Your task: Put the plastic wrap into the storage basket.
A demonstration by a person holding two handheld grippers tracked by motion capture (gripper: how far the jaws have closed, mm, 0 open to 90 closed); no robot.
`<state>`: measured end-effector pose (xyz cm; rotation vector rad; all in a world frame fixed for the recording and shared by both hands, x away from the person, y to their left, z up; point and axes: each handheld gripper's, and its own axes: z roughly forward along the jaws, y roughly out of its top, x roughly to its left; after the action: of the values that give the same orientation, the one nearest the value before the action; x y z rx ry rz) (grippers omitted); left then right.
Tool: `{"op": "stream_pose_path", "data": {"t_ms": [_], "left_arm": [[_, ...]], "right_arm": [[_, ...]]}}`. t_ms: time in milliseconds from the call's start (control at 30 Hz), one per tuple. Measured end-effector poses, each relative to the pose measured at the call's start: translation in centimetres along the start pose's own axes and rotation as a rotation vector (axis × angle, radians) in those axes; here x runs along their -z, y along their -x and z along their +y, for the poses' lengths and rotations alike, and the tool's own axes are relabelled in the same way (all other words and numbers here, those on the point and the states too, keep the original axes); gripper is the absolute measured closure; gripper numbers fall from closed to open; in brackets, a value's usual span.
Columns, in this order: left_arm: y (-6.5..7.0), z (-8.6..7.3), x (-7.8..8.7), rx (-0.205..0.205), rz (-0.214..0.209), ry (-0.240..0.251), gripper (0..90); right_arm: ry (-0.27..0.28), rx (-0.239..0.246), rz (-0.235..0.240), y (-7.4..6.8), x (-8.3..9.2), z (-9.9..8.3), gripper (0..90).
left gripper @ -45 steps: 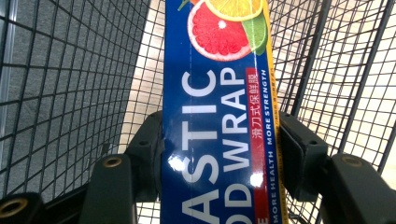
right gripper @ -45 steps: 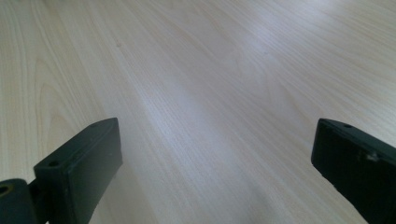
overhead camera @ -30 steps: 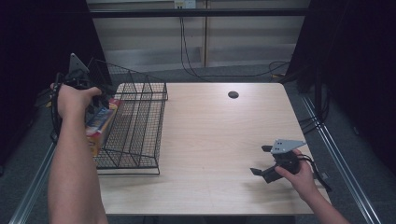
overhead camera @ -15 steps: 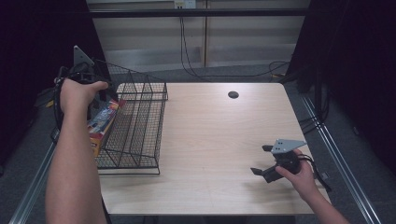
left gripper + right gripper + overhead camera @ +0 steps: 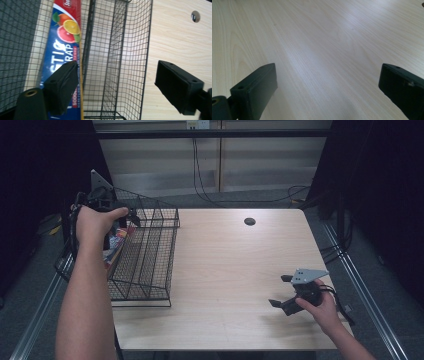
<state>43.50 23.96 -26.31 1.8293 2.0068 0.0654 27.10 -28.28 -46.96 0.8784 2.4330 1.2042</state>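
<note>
A long blue and red plastic wrap box (image 5: 65,37) printed with citrus fruit lies inside a black wire basket (image 5: 150,265), along its left wall. In the high view the box (image 5: 116,242) peeks out beside the person's left hand. My left gripper (image 5: 127,217) hovers above the basket's far left corner. It is open (image 5: 116,72), one jaw over the box and the other over the table, with nothing between them. My right gripper (image 5: 279,291) rests low over the table at the front right, open (image 5: 327,75) and empty.
The light wooden table (image 5: 240,265) carries the basket on its left side. A round cable hole (image 5: 249,221) sits near the far edge. Metal rails (image 5: 370,295) run along both sides of the table, and cables hang behind it.
My left gripper has shifted a little to the right and farther back above the basket. The box has stayed in the basket. The right gripper has not moved.
</note>
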Motion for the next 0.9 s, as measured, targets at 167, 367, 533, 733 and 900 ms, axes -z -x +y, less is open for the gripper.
{"op": "stream_pose_path", "data": {"t_ms": [167,367,533,733,900], "left_arm": [[0.8,-0.5,-0.2,-0.029,-0.035,0.011,15.9],[1.3,-1.1,-0.6,-0.051,-0.044,0.011,14.7],[1.9,-1.6,-1.1,-0.077,-0.060,0.013,14.2],[2.8,-2.3,-2.1,-0.103,-0.082,0.013,14.3],[3.8,-2.8,-2.6,-0.140,-0.107,0.017,13.9]], "right_arm": [[0.007,0.000,-0.009,0.1,0.1,0.0,1.7],[0.006,0.000,-0.003,0.1,0.2,0.0,1.7],[0.008,-0.004,-0.007,0.1,0.2,0.1,1.7],[0.009,0.000,-0.006,0.0,0.1,0.0,1.7],[0.008,0.000,-0.005,0.1,0.1,0.0,1.7]]}}
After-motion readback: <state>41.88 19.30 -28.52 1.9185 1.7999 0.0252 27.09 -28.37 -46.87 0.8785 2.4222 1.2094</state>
